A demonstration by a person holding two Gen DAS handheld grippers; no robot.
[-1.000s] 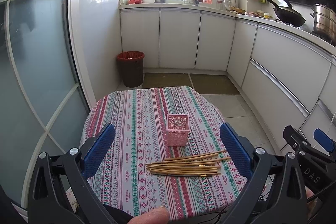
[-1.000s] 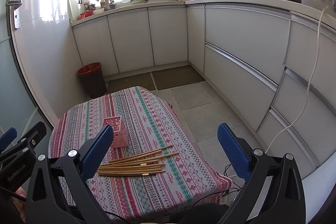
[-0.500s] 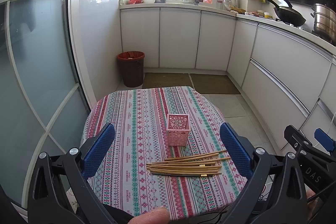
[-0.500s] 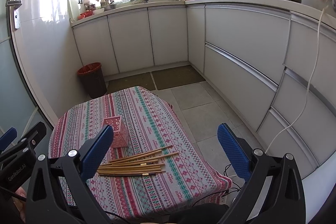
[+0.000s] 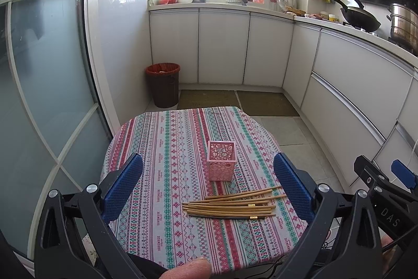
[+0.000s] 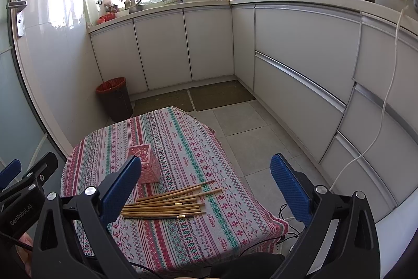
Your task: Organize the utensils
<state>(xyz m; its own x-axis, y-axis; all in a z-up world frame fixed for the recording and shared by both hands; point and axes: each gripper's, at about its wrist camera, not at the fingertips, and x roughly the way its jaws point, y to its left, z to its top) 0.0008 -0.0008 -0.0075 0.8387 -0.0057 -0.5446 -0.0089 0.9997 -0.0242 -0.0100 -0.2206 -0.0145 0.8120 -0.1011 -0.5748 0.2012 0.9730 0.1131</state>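
Observation:
Several wooden chopsticks (image 5: 230, 205) lie in a loose bundle on the patterned tablecloth (image 5: 162, 164), near its front right. A pink perforated holder (image 5: 220, 164) stands upright just behind them and looks empty. My left gripper (image 5: 207, 186) is open and empty, held above the table's near edge. My right gripper (image 6: 206, 190) is open and empty, to the right of the left one. In the right wrist view the chopsticks (image 6: 167, 204) lie in front of the holder (image 6: 146, 166), whose left side my finger hides.
The small table stands in a narrow kitchen. A glass door (image 5: 39, 96) is at the left and white cabinets (image 5: 352, 85) run along the right and back. A red-lined bin (image 5: 163, 84) stands on the floor behind. A cable (image 6: 290, 234) hangs off the table's right front corner.

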